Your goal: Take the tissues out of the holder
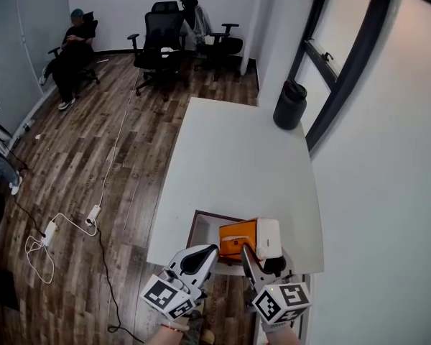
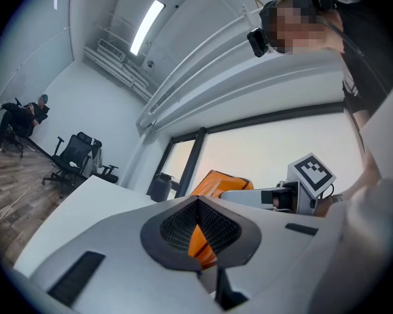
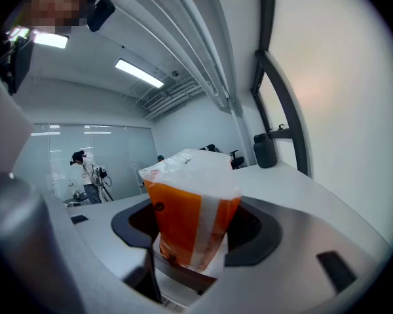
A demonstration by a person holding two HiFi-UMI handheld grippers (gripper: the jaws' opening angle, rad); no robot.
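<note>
At the table's [image 1: 237, 149] near edge, right claw [image 3: 194, 244] grasps the tissue pack [image 3: 187, 205], left claw [image 2: 198, 203] clenched. Best lift straight, clearing the holder [image 1: 200, 226].

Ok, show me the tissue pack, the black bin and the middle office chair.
tissue pack [image 3: 180, 221], right gripper view, its orange front face.
black bin [image 1: 290, 106], head view, its side wall.
middle office chair [image 1: 165, 27], head view, its backrest.

Orange-and-white tissue pack [image 3: 183, 227], white table [image 1: 237, 157]
</note>
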